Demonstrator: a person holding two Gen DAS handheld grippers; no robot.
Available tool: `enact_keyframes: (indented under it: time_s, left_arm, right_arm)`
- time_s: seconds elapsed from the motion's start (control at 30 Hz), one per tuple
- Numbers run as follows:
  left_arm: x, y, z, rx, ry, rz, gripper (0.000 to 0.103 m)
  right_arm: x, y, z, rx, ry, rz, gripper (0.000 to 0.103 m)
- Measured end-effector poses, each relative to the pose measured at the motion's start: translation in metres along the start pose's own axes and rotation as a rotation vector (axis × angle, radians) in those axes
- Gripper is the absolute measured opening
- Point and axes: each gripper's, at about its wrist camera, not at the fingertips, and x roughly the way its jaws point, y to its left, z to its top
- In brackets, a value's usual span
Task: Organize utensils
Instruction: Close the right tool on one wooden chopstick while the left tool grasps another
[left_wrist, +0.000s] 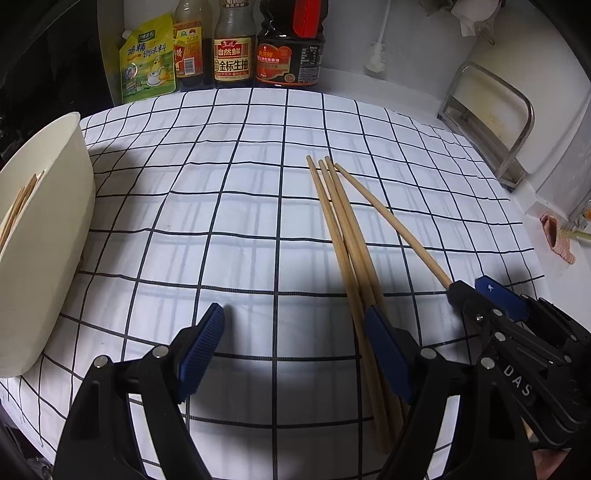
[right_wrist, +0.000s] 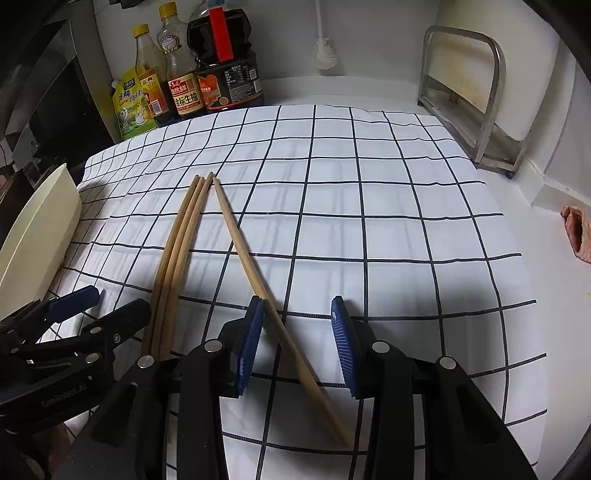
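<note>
Four round, pale bamboo chopsticks (right_wrist: 177, 254) lie on your white cloth with a black grid (right_wrist: 388, 229): three bunched, one splayed right. Your left gripper (left_wrist: 295, 317) stands wide and empty, its ribbed blue pads beside the bunch. Your right gripper (right_wrist: 297, 310) is partly open, the splayed stick between its pads, untouched. The cream plastic tub (left_wrist: 55, 236) at left, cut off, hides more sticks. "DAS" and "GenRobot.AI" read on the black frames.
</note>
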Motion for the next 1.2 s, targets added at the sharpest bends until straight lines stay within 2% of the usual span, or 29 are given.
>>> enact_keyframes:
  time_s: [0.5,0.6,0.77,1.0,1.07,1.13,1.2]
  left_arm:
    - [0.003,-0.001,-0.001,0.036,0.000,0.053,0.083]
    - [0.006,-0.002,-0.001,0.058,0.006,0.092,0.084]
    - [0.007,0.003,0.002,0.047,0.017,0.097,0.084]
    - [0.011,0.002,0.007,0.050,0.025,0.088,0.084]
    - [0.012,0.002,0.008,0.049,0.021,0.088,0.082]
    - [0.011,0.002,0.009,0.047,0.015,0.088,0.078]
    - [0.009,0.001,0.008,0.047,0.005,0.083,0.062]
  right_arm:
    - [0.000,0.001,0.000,-0.008,0.001,-0.002,0.037]
    - [0.000,0.004,0.000,-0.020,0.001,-0.009,0.037]
    - [0.001,0.007,0.001,-0.037,0.000,-0.006,0.037]
    - [0.009,0.020,0.007,-0.085,-0.006,-0.048,0.037]
    - [0.011,0.025,0.006,-0.104,-0.009,-0.051,0.037]
    - [0.010,0.029,0.005,-0.130,-0.008,-0.040,0.032]
    - [0.009,0.035,0.003,-0.155,-0.007,-0.030,0.018]
